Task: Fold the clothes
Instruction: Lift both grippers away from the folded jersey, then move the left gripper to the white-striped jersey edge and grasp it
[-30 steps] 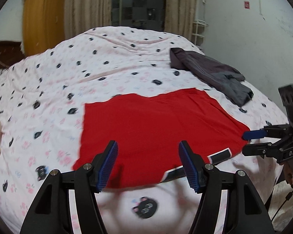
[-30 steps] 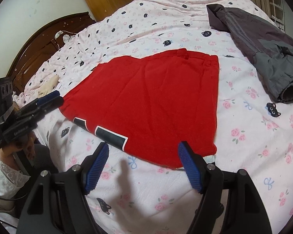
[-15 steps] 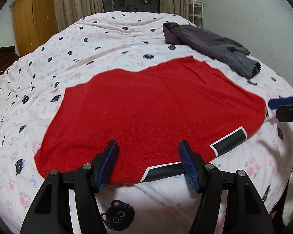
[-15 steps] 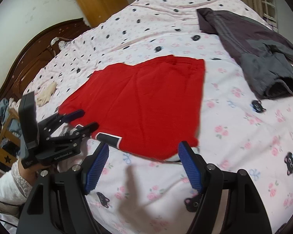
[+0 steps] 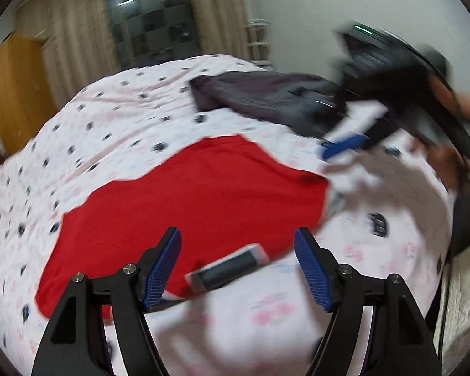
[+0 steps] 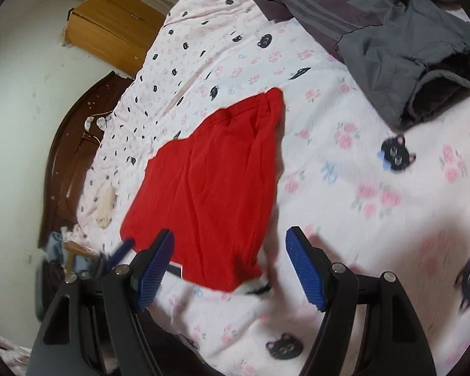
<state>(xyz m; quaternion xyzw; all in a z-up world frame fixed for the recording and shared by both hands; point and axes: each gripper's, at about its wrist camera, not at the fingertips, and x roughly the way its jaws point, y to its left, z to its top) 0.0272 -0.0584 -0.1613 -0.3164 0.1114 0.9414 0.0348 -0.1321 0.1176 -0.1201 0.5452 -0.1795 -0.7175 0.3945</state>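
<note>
Hanging spread and empty over the near hem, the left gripper (image 5: pixel 237 266) has the dark white-edged stripe (image 5: pixel 227 270) of the red garment (image 5: pixel 185 188) between its blue pads in the lower middle of the left view. A second ago that stripe lay further right and the cloth filled more of the frame, so the tool has pulled back and swung. The right gripper (image 6: pixel 230 269) is likewise wide apart with nothing in it; in its own view the garment (image 6: pixel 213 188) now runs as a narrow slanted strip from bottom centre up to the middle, where before it lay broad. I judge that both tools are still lining up on the bottom edge and that no fold has begun.

The garment lies flat on the flowered bedspread (image 5: pixel 134 116), well apart from the grey jacket (image 6: pixel 391 47) at upper right. Motion blur smears the left view: the other gripper at right is a dark streak. The garment's lower right corner is hazy in both views, so I cannot tell whether it is flat or curled. Its near left corner is cut off behind the black finger.
</note>
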